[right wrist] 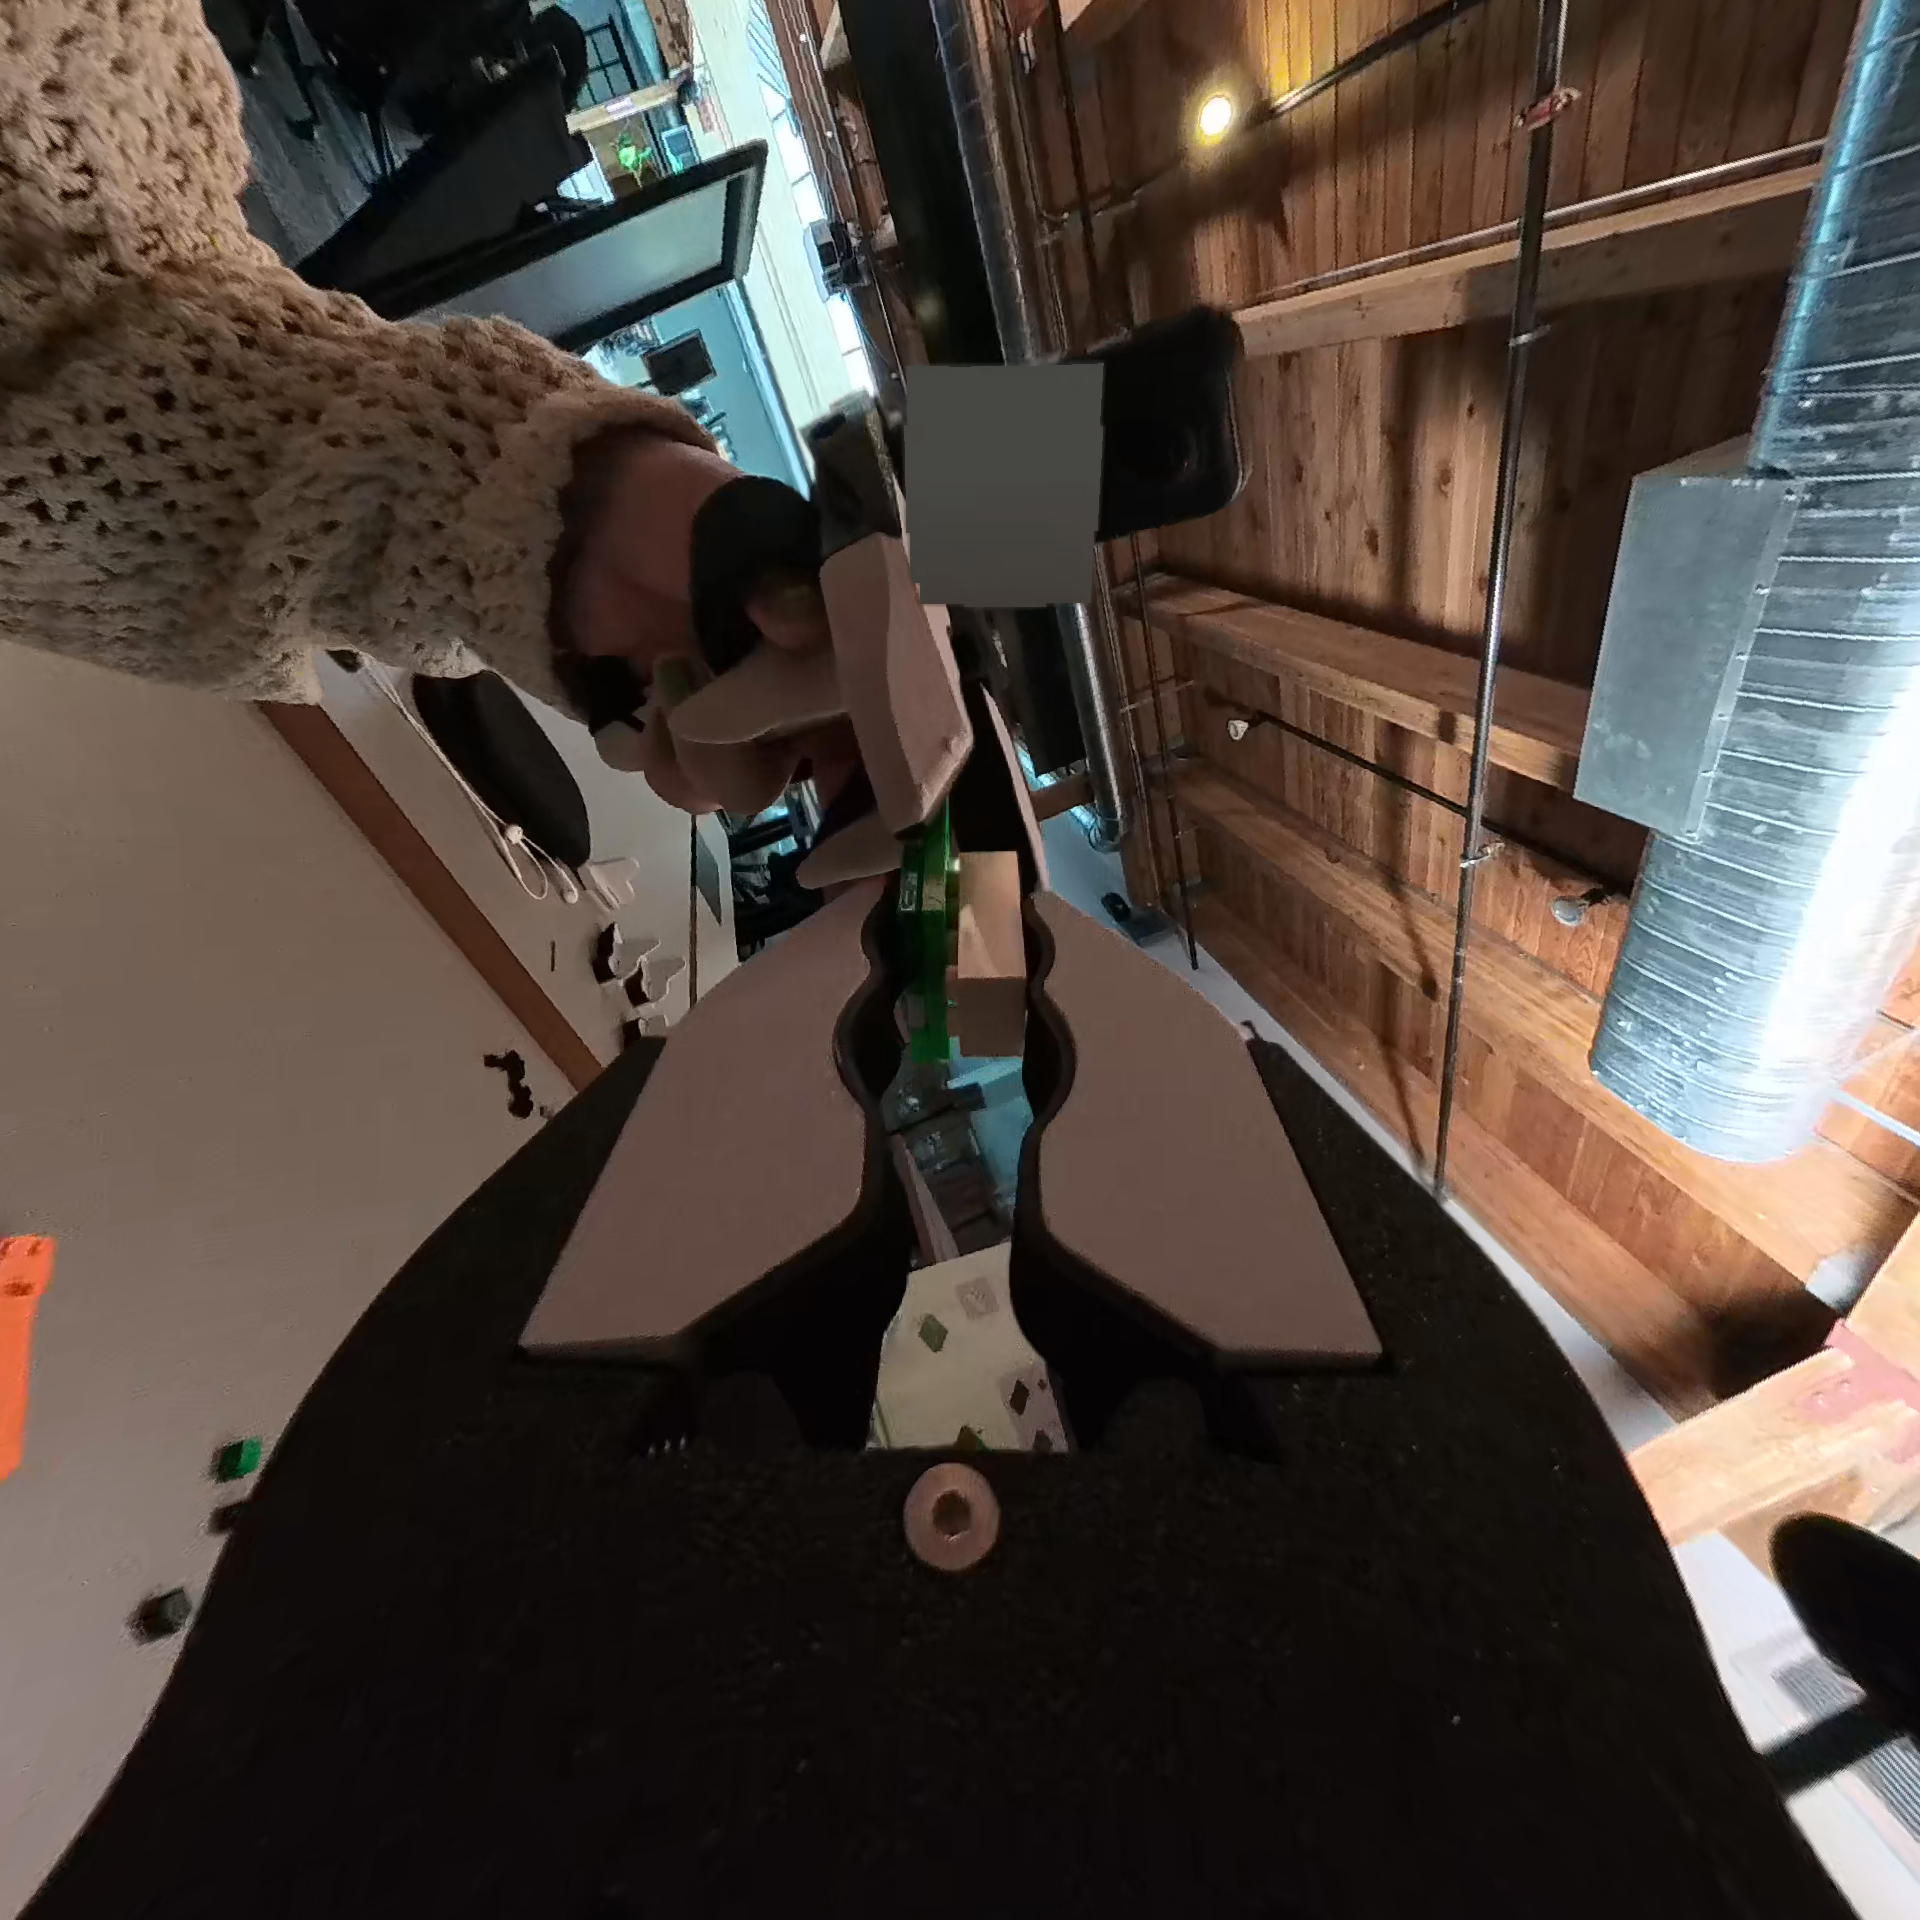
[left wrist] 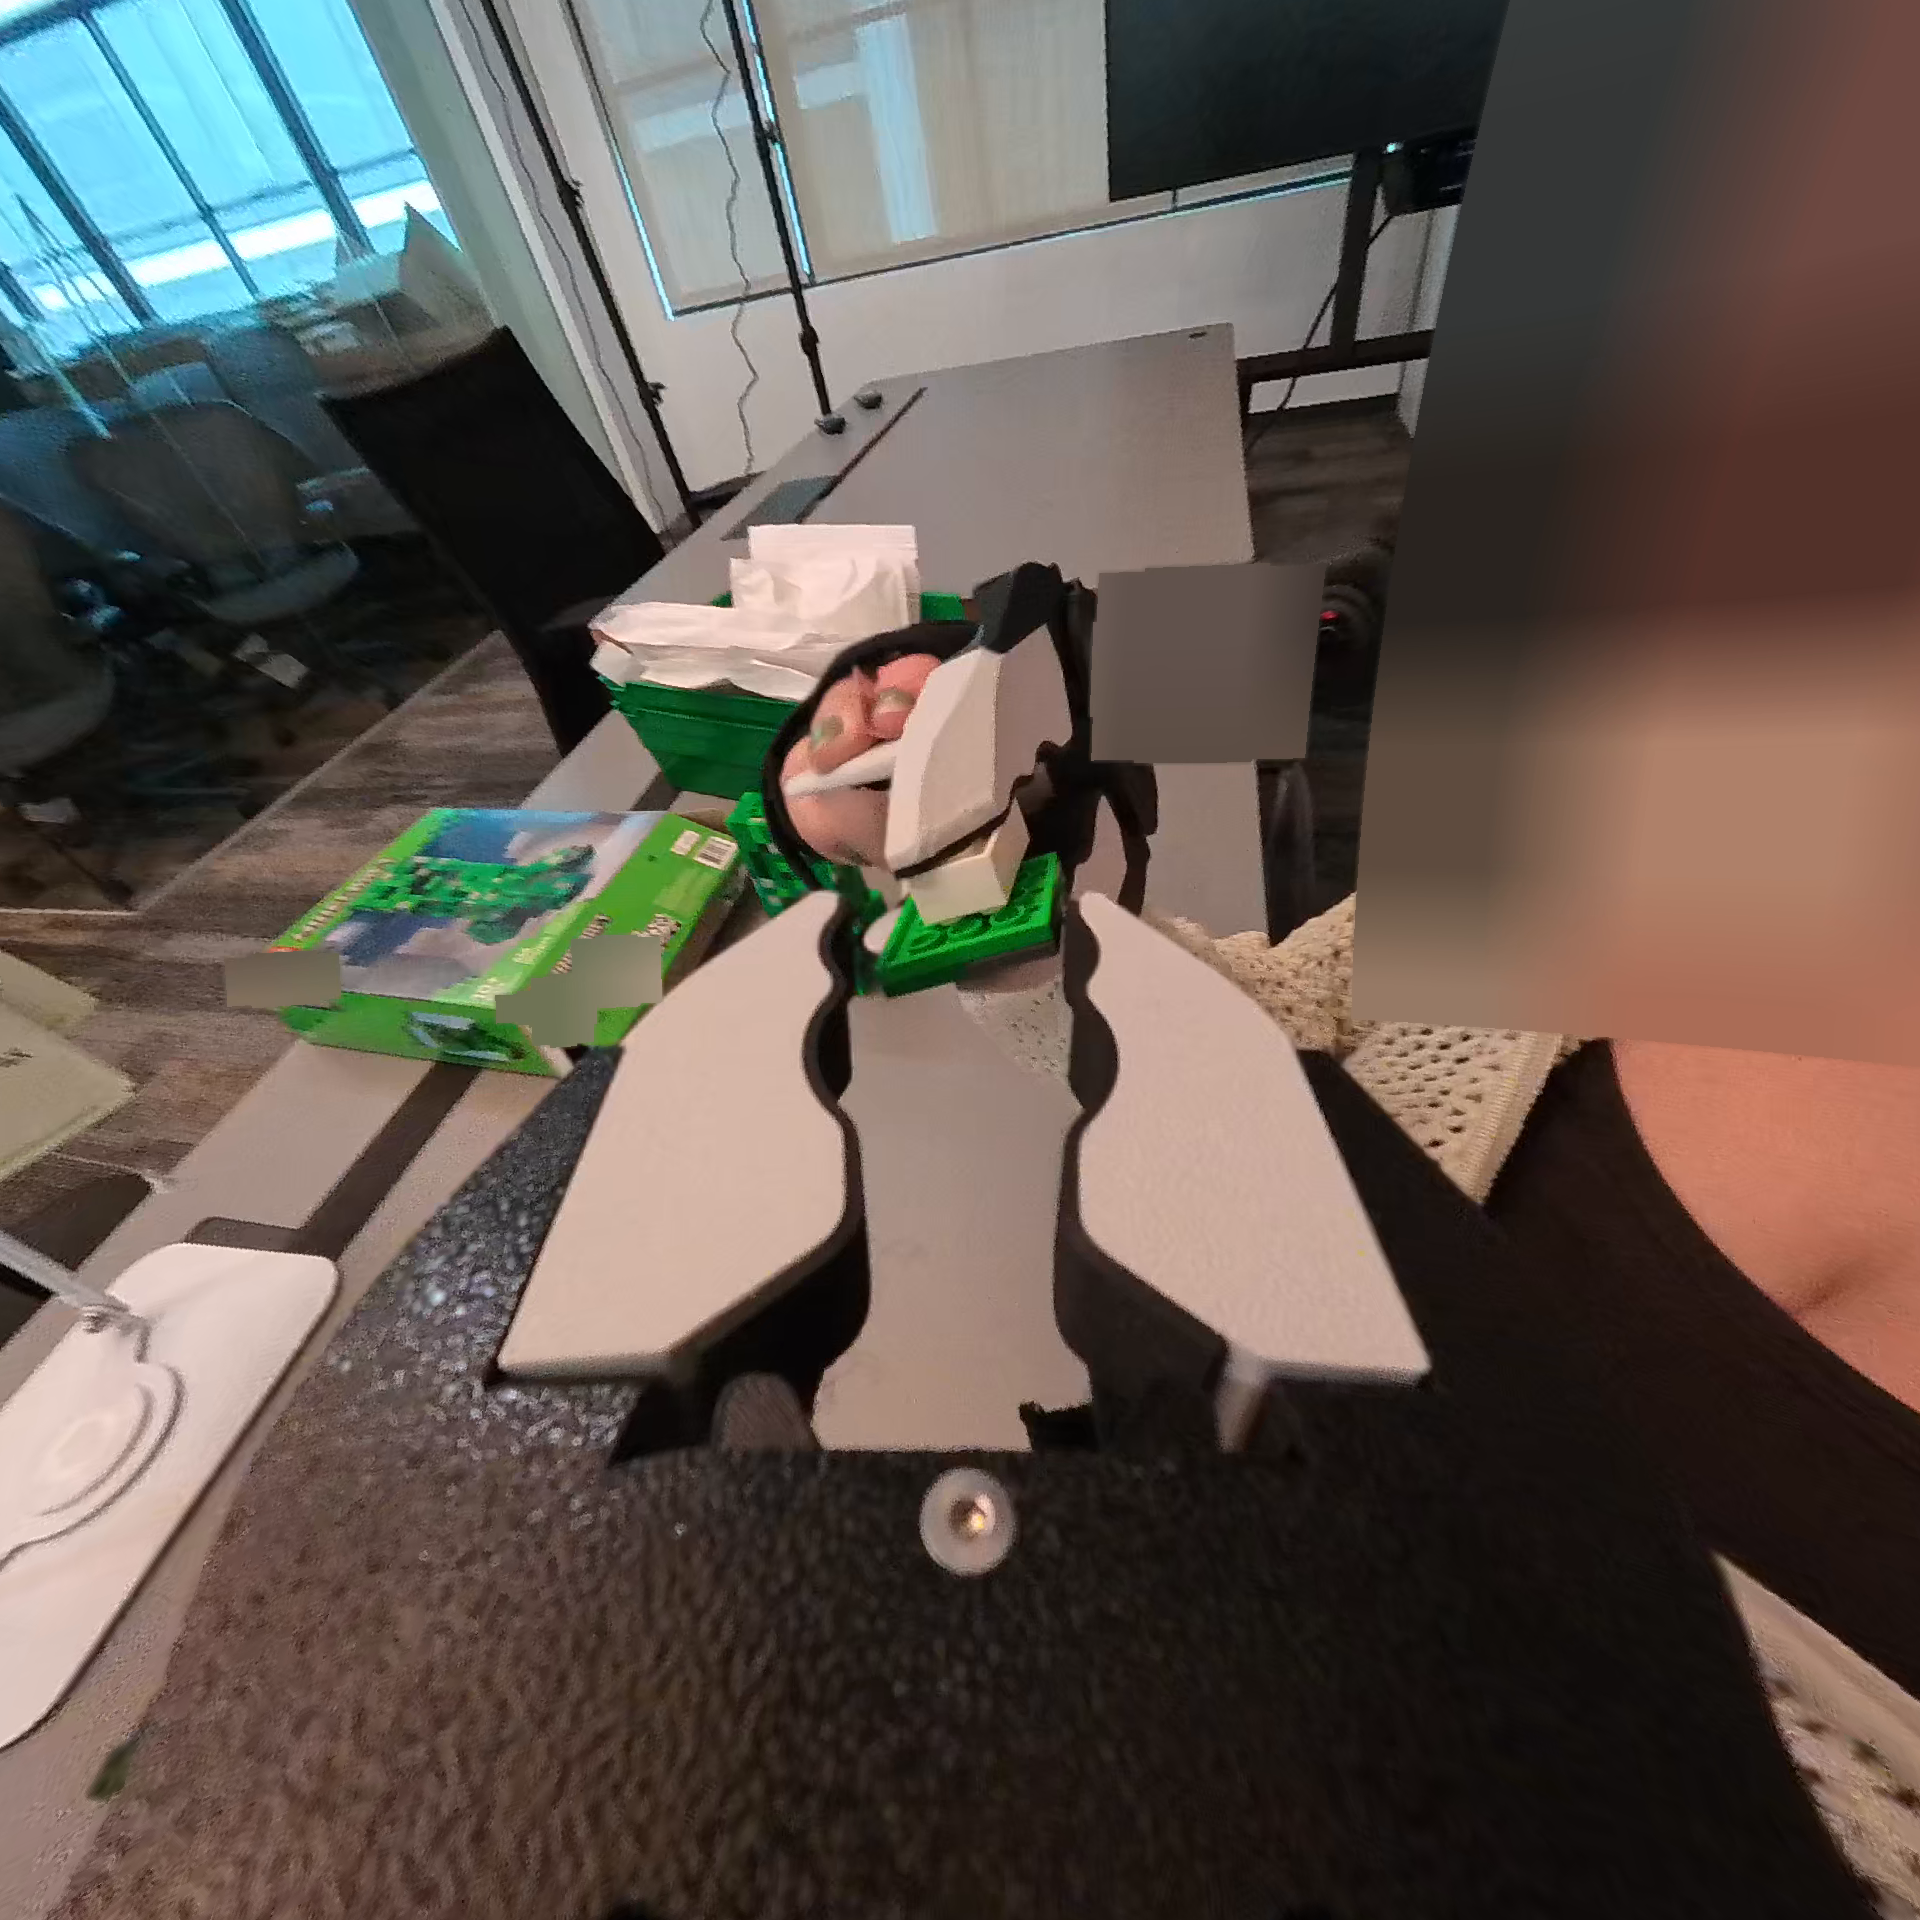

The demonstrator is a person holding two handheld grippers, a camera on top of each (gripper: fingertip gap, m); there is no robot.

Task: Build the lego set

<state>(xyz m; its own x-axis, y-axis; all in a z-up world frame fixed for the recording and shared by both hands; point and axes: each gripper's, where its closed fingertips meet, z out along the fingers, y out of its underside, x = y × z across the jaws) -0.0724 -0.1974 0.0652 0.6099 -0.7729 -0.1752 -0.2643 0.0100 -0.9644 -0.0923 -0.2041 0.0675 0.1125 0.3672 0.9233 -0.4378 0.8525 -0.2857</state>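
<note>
A green Lego plate [left wrist: 940, 948] lies studs-up between the fingertips of my left gripper [left wrist: 958, 914], which is shut on its side edges and holds it above the table. A pale brick [left wrist: 966, 878] sits on top of the plate. One finger [left wrist: 951, 758] of my right gripper comes in from the far side and presses on that brick. In the right wrist view the plate [right wrist: 925, 935] is edge-on, with the pale brick [right wrist: 987, 977] beside it. Both are pinched in my right gripper [right wrist: 956, 914]. A finger [right wrist: 894, 717] of the left gripper reaches in from above.
On the grey table [left wrist: 1039, 447] lie the green set box [left wrist: 499, 925], a green bin [left wrist: 717, 727] of white bags [left wrist: 821, 592] and a small green build [left wrist: 764, 852]. The person's body [left wrist: 1558, 1299] is close on the right. Loose small pieces [right wrist: 239, 1455] and an orange part [right wrist: 21, 1340] lie at the left. The tips of both grippers are at nearly the same place.
</note>
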